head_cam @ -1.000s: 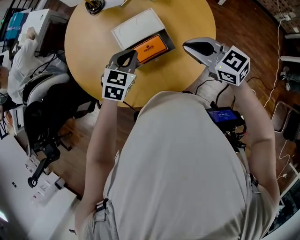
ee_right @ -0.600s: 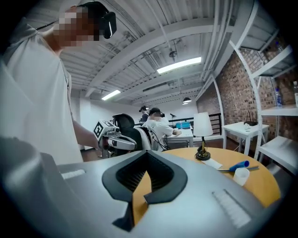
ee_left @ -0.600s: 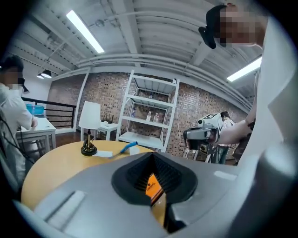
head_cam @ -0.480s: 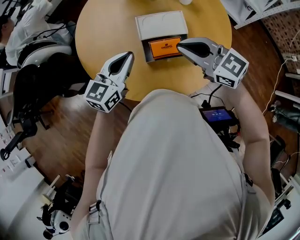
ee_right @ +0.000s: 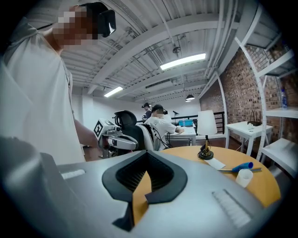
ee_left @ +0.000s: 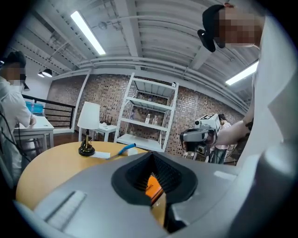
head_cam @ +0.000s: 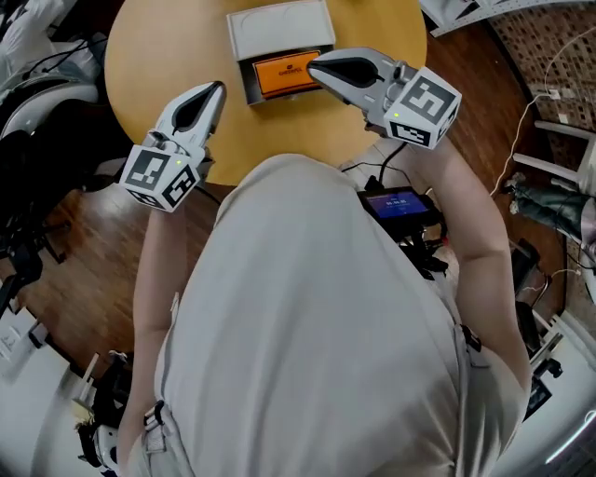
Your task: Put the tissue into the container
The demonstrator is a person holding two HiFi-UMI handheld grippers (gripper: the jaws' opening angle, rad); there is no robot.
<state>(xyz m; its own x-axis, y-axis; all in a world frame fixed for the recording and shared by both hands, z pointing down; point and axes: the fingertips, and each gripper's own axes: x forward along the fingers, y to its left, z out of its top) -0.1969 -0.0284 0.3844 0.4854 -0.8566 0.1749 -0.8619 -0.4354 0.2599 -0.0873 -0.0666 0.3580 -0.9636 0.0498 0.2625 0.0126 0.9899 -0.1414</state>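
An orange tissue pack (head_cam: 282, 74) with a dark edge lies on the round wooden table (head_cam: 158, 47), tight against a white shallow container (head_cam: 279, 26) behind it. My right gripper (head_cam: 315, 67) is shut with nothing in it, its tip at the pack's right end. My left gripper (head_cam: 216, 88) is also shut and holds nothing, a short way left of the pack. In the left gripper view the orange pack (ee_left: 152, 185) shows through the gap in the closed jaws. The right gripper view shows only bare table between its jaws.
A small white-shaded lamp (ee_right: 205, 132), a slip of paper (ee_right: 215, 162), a blue pen (ee_right: 242, 166) and a white cup (ee_right: 243, 177) stand at the table's far side. A white shelf unit (ee_left: 146, 116) stands beyond. People sit at a desk (ee_right: 160, 123) behind, near a black chair (head_cam: 37, 168).
The head view swung, so the table and pack slid in the picture. My left gripper moved away from the pack to the left. The right gripper came in to the pack's right end.
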